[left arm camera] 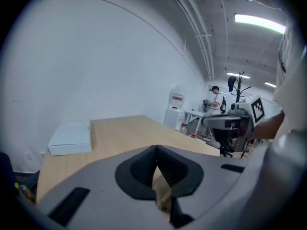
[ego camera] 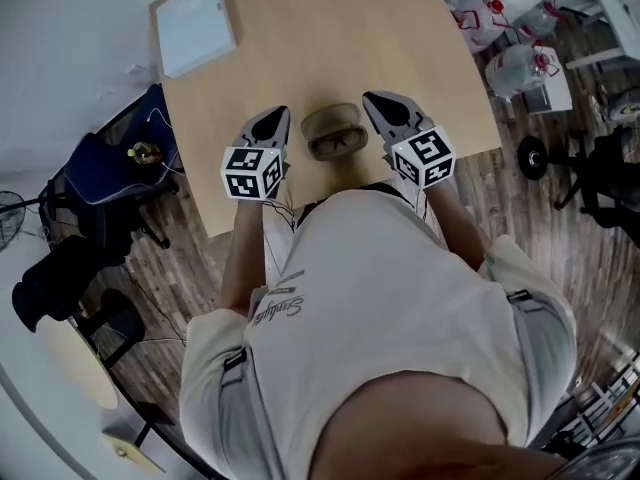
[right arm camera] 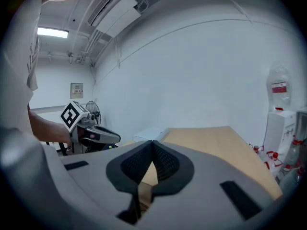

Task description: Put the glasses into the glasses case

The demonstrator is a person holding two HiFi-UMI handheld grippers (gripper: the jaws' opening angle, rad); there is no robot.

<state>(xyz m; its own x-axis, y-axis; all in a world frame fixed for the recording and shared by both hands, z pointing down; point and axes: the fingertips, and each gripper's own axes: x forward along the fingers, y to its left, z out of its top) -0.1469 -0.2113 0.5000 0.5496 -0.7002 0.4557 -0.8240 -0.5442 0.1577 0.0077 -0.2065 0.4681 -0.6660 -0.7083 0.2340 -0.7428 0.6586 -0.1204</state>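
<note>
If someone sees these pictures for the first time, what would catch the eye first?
First come the two grippers with marker cubes, the left gripper and the right gripper, both shut and empty, over the near edge of the wooden table. Between them sits the tan glasses case, with the glasses at its near side. A white box lies at the table's far left corner.

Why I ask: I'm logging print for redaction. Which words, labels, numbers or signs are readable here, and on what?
Nothing reads for certain.
Shirt: cursive print, too warped to read.
Marker cubes: black-and-white square codes, no words.
Water dispenser label: red, too blurred.
Bottle label: red, too blurred.
Wall notice: too small.
</note>
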